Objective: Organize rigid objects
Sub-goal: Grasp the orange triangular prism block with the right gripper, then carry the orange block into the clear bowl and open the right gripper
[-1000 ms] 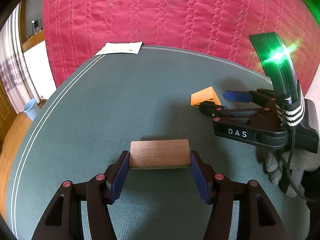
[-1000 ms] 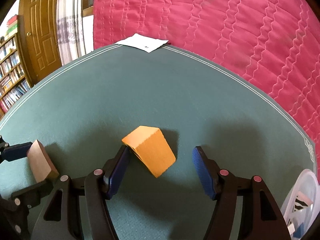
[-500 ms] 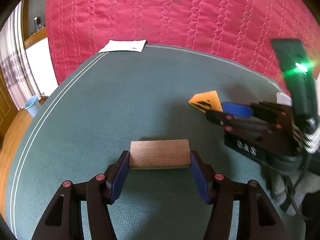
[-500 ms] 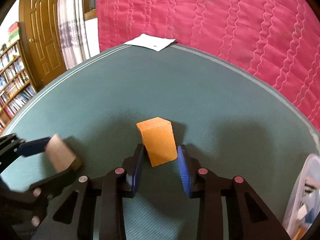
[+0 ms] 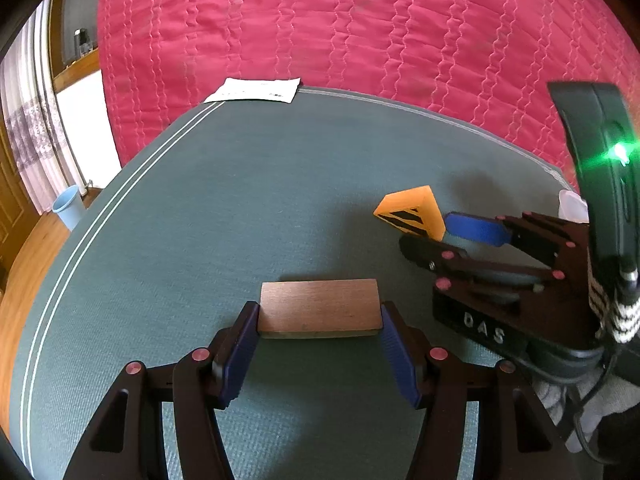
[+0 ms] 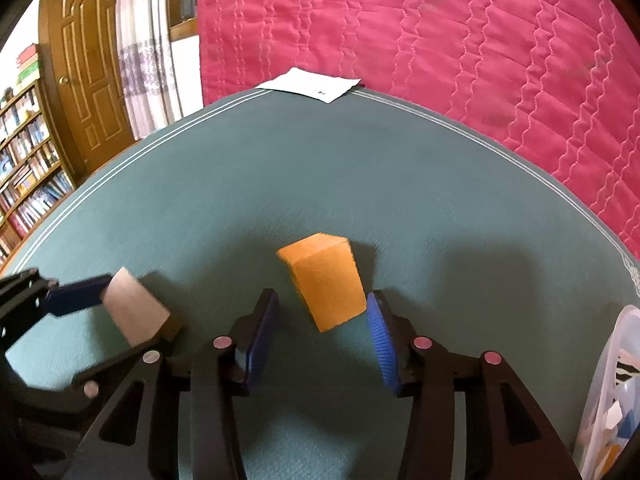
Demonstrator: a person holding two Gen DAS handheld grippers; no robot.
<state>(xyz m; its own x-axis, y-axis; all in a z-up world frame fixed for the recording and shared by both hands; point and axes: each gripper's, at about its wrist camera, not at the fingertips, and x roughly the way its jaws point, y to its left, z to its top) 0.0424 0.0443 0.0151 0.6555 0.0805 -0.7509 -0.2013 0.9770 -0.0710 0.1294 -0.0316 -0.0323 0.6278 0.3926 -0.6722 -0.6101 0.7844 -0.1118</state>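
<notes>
A brown wooden block [image 5: 320, 310] sits crosswise between the blue pads of my left gripper [image 5: 320, 314], which is shut on its two ends. In the right wrist view that block [image 6: 134, 310] and the left gripper [image 6: 132, 314] show at the left. An orange block [image 6: 326, 282] stands tilted between the fingers of my right gripper [image 6: 320, 314], whose jaws are opening. A gap shows at the left pad [image 6: 262, 322], and the block's lower corner leans at the right pad [image 6: 380, 332]. From the left wrist view the orange block [image 5: 420, 208] shows a black-striped face beside the right gripper [image 5: 430, 232].
Everything lies on a green mat [image 5: 240, 200] over a red quilt [image 5: 360, 40]. A white paper [image 6: 312, 84] lies at the mat's far edge. A clear plastic bin [image 6: 612, 392] with small pieces stands at the right. A blue bucket [image 5: 68, 206] is on the floor at the left.
The right jaws closed onto the orange block, turning it straighter, then parted again, leaving it tilted. The left gripper and the wooden block have not moved.
</notes>
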